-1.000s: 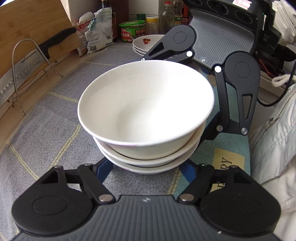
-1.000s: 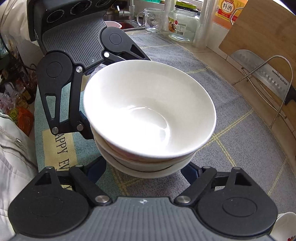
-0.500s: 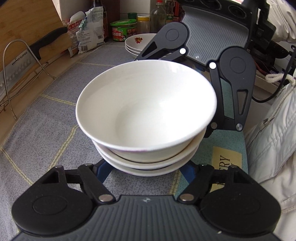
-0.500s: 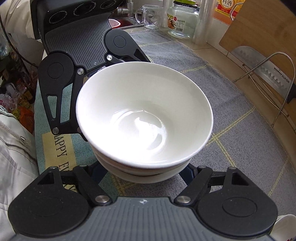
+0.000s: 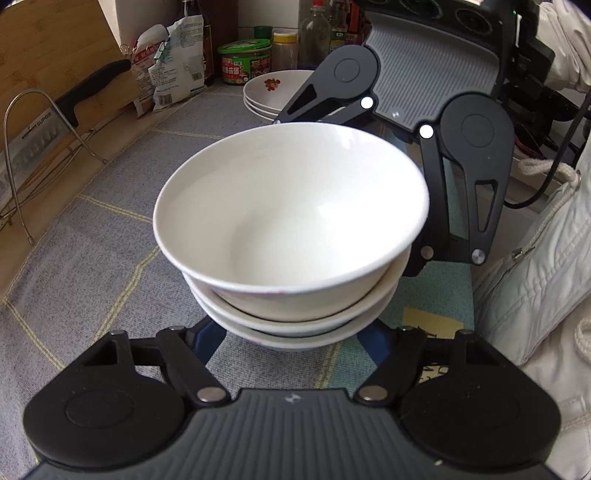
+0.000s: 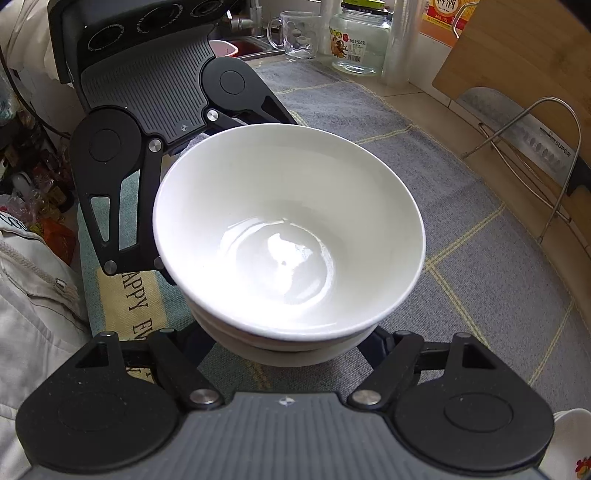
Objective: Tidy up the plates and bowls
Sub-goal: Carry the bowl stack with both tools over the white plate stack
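Observation:
A stack of three white bowls (image 5: 291, 221) stands on the grey checked mat (image 5: 92, 258) between my two grippers, which face each other across it. My left gripper (image 5: 291, 334) reaches in low, and its blue fingers (image 5: 210, 341) sit against the bottom bowl on both sides. From the opposite side my right gripper (image 6: 288, 343) is shut on the same stack of bowls (image 6: 288, 236), its fingers (image 6: 376, 341) pressed to the lower bowls. The bowls hide the pads of both grippers. The top bowl is empty and leans a little.
A stack of flowered plates (image 5: 273, 88) stands at the far end of the mat, among jars and a food bag. A cleaver in a wire rack (image 6: 535, 147) leans on a wooden board. A glass mug (image 6: 299, 35) stands by the sink. A person's white jacket (image 5: 535, 277) is close by.
The right gripper's fingers have drawn in against the stack. The bowls now sit slightly lower and nearer in the right wrist view. The left gripper's hold looks the same.

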Available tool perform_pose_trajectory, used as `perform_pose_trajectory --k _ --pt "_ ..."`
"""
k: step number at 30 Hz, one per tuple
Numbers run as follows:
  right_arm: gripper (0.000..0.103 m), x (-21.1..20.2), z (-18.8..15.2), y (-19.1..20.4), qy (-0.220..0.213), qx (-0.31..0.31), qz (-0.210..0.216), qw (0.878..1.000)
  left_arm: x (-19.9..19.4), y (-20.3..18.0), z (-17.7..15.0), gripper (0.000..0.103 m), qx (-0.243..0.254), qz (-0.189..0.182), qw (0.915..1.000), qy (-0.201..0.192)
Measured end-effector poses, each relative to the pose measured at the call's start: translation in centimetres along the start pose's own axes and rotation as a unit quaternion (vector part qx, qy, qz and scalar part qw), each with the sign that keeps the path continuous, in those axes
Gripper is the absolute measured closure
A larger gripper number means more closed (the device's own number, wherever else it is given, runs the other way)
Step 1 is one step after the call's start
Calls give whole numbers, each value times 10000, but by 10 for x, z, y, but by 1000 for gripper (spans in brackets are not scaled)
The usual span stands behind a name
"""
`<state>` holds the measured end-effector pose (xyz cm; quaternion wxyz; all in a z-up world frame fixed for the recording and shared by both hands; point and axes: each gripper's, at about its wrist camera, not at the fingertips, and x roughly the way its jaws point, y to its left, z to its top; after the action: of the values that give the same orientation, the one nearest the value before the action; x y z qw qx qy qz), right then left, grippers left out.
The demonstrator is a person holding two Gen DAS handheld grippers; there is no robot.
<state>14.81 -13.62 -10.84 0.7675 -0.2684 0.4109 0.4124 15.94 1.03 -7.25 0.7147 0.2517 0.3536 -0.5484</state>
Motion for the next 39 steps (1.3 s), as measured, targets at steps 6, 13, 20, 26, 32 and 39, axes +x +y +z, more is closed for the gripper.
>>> perform_pose_trajectory --k 6,13,20,26,32,39 --pt "19 -26 -6 -6 -44 5 11 10000 -2 -13 27 26 30 91 10000 -21" --pt "19 -57 -23 -21 -107 -116 -158 9998 10 -23 66 26 83 205 9997 -91" --pt "19 -85 -48 -45 -141 -225 -360 9990 30 -31 106 26 227 367 9989 -199" --pt "19 -110 -74 -65 -190 -281 -578 9978 54 -39 144 26 374 449 9980 -232" --pt "19 -129 -105 -87 -186 -233 -722 9969 78 -45 175 26 500 442 9974 -273" --pt "19 -139 -129 -111 -149 -164 -929 9954 105 -45 200 26 647 458 9964 -286"
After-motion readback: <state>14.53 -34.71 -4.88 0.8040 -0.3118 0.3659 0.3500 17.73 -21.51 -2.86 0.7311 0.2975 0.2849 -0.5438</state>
